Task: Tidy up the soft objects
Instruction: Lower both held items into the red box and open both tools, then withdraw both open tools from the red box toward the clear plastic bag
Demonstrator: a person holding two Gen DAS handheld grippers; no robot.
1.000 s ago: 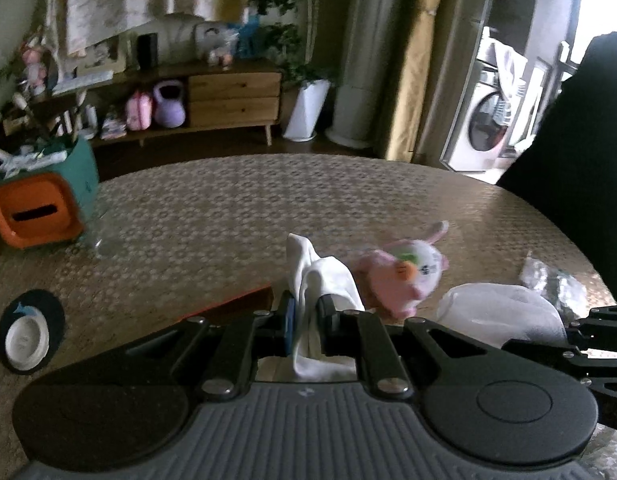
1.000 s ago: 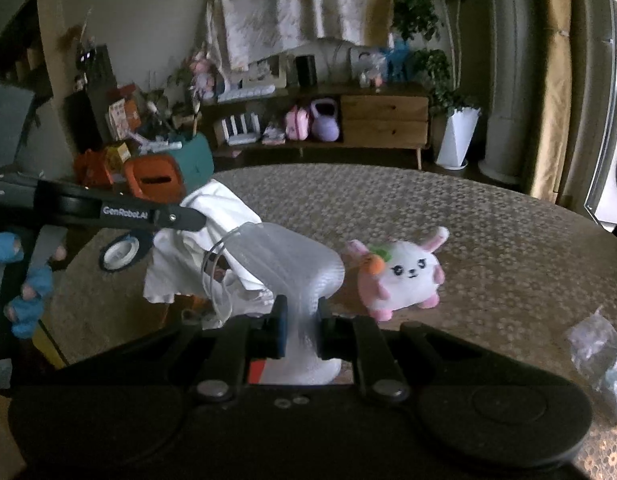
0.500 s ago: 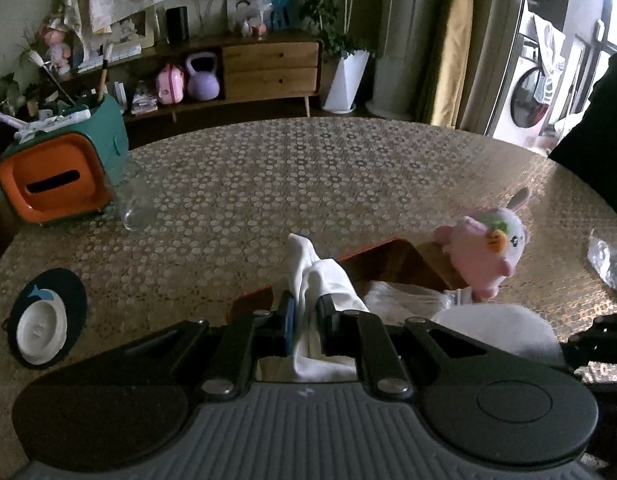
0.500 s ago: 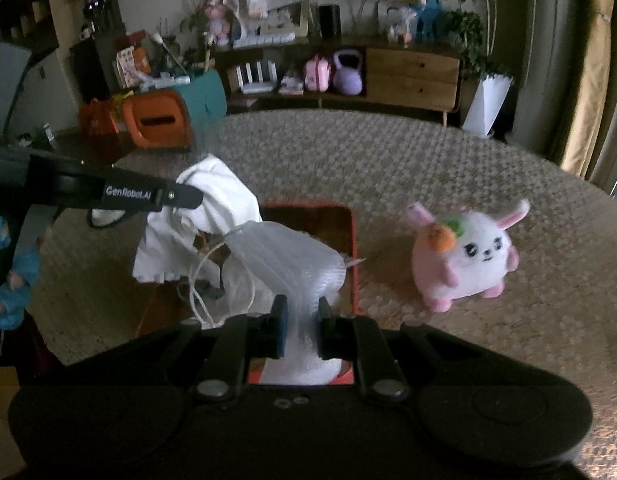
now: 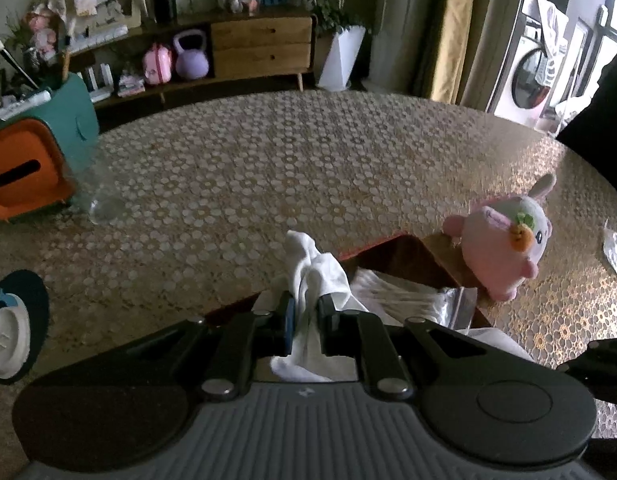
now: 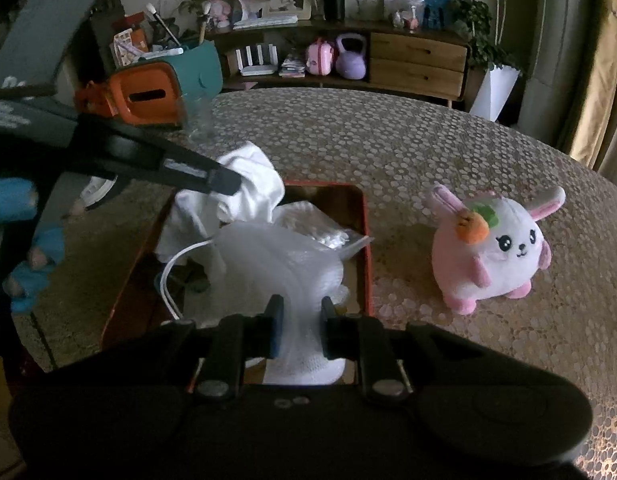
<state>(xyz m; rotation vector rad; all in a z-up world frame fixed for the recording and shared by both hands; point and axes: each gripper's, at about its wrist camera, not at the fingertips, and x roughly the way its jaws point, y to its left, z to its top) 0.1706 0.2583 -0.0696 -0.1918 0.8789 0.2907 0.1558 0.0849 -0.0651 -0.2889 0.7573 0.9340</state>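
Observation:
My left gripper [image 5: 306, 312] is shut on a white cloth [image 5: 312, 268] that hangs over the near left corner of a red-rimmed tray [image 5: 372, 242]. In the right wrist view that gripper [image 6: 228, 180] comes in from the left with the cloth [image 6: 248, 192]. My right gripper [image 6: 302, 316] holds a white foam sheet [image 6: 276, 256] low over the tray [image 6: 366, 240]. Its jaws are opening, and the sheet still fills the gap between the pads. A clear packet [image 6: 316, 224] and a white cable [image 6: 168, 284] lie in the tray. A pink and white plush bunny [image 6: 496, 248] stands to its right.
An orange and teal box [image 5: 24, 168] and a clear glass [image 5: 100, 196] stand at the table's far left. A dark coaster with a white disc [image 5: 8, 320] lies near left. A crumpled clear wrapper [image 5: 616, 248] lies right of the bunny [image 5: 504, 240]. A blue-gloved hand [image 6: 32, 256] holds the left gripper.
Both grippers came down and forward over the tray with their loads, and the tray's inside came into view. The right jaws stand a little wider around the foam sheet.

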